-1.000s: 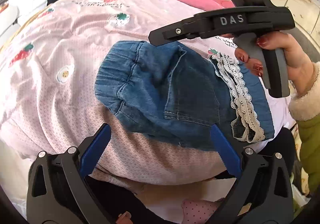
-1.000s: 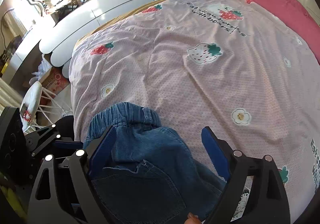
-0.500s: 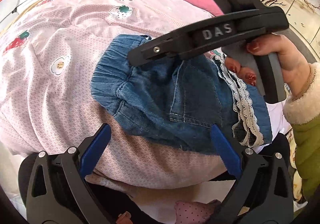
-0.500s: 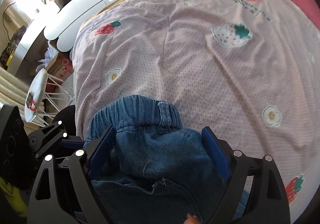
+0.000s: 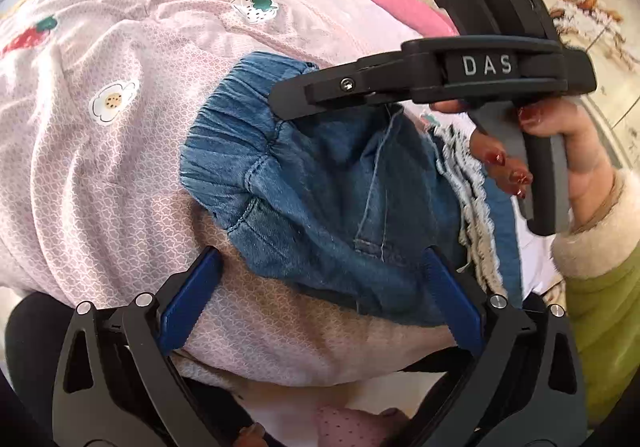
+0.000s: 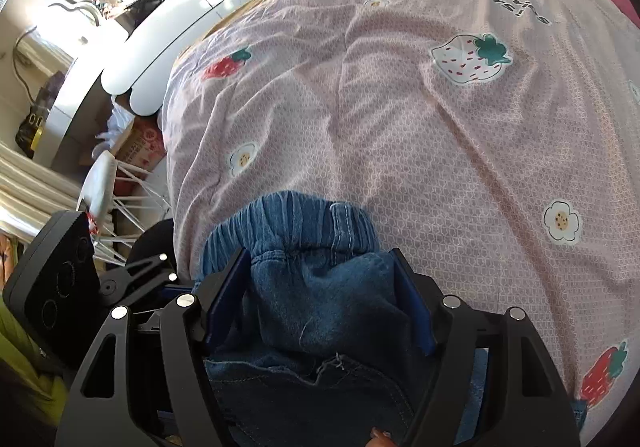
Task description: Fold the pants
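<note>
Left wrist view first: the pants [image 5: 320, 183] are small blue jeans lying on the pink bed cover [image 5: 100, 167], near its front edge. They look folded into a short bundle, with the stretchy waistband [image 5: 232, 135] on the far left of the bundle and a white lace trim [image 5: 472, 207] on its right. The left gripper [image 5: 320, 295] has its fingers [image 5: 188, 303] spread wide, holding nothing, just in front of the pants. The right gripper [image 5: 288, 95] hangs over the top of the pants, held by a hand [image 5: 560, 143] with red nails; from here I cannot tell how its fingers stand. Right wrist view next: the right gripper [image 6: 320, 303] sits over the pants [image 6: 320, 287], with blue cloth between its fingers [image 6: 412, 307]. The fingers look partly closed around a hump of cloth, but I cannot tell if they squeeze it. The waistband [image 6: 296, 223] lies just past the fingertips. I think most of the folding is done. What looks left is one more fold or some tidying.
</note>
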Motion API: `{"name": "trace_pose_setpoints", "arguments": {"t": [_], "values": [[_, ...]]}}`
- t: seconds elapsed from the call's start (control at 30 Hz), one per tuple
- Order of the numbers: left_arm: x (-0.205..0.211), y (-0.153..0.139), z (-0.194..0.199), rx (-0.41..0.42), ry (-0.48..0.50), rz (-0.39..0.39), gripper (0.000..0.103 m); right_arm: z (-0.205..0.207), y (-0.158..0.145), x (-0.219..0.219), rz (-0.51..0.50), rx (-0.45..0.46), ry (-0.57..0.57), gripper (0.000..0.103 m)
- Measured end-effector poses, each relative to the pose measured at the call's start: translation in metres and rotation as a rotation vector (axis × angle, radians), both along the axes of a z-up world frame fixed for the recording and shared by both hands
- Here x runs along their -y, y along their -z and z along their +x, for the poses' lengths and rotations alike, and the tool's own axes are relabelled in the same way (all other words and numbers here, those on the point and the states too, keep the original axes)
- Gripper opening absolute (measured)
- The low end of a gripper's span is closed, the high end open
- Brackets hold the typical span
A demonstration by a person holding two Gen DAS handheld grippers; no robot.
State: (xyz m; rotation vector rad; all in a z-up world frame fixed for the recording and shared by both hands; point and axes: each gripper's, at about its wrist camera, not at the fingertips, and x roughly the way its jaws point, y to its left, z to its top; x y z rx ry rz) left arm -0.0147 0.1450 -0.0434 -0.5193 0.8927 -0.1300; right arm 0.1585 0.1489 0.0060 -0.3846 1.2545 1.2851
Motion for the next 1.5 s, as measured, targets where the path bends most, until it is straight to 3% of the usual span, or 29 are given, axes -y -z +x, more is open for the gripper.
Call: {"name": "trace_pose_setpoints", "arguments": {"t": [0.1, 0.17, 0.3, 0.47, 0.77, 0.97, 1.23, 1.5], "values": [[-0.005, 0.001, 0.001, 0.031, -0.003, -0.069, 0.087, -0.005, 0.002, -0.002, -0.008, 0.024, -0.007, 0.06], [-0.01, 0.003, 0.003, 0.032, -0.011, -0.097, 0.063, -0.006, -0.001, -0.001, -0.005, 0.034, -0.005, 0.053], [-0.019, 0.008, 0.007, 0.035, -0.026, -0.153, 0.061, -0.005, -0.011, 0.007, 0.035, 0.035, -0.002, 0.046], [-0.018, 0.0, 0.008, 0.079, -0.026, -0.127, 0.039, -0.002, -0.03, 0.024, 0.102, 0.034, 0.009, 0.044], [0.031, -0.049, 0.02, 0.206, 0.058, 0.043, 0.037, 0.004, -0.076, 0.095, 0.254, 0.076, 0.074, 0.044], [0.086, -0.067, 0.041, 0.241, 0.166, 0.077, 0.037, 0.011, -0.087, 0.167, 0.292, 0.114, 0.136, 0.044], [0.163, -0.059, 0.066, 0.23, 0.31, 0.151, 0.037, 0.018, -0.066, 0.255, 0.322, 0.096, 0.222, 0.047], [0.208, -0.038, 0.071, 0.188, 0.409, 0.196, 0.038, 0.016, -0.045, 0.317, 0.342, 0.069, 0.321, 0.061]]}}
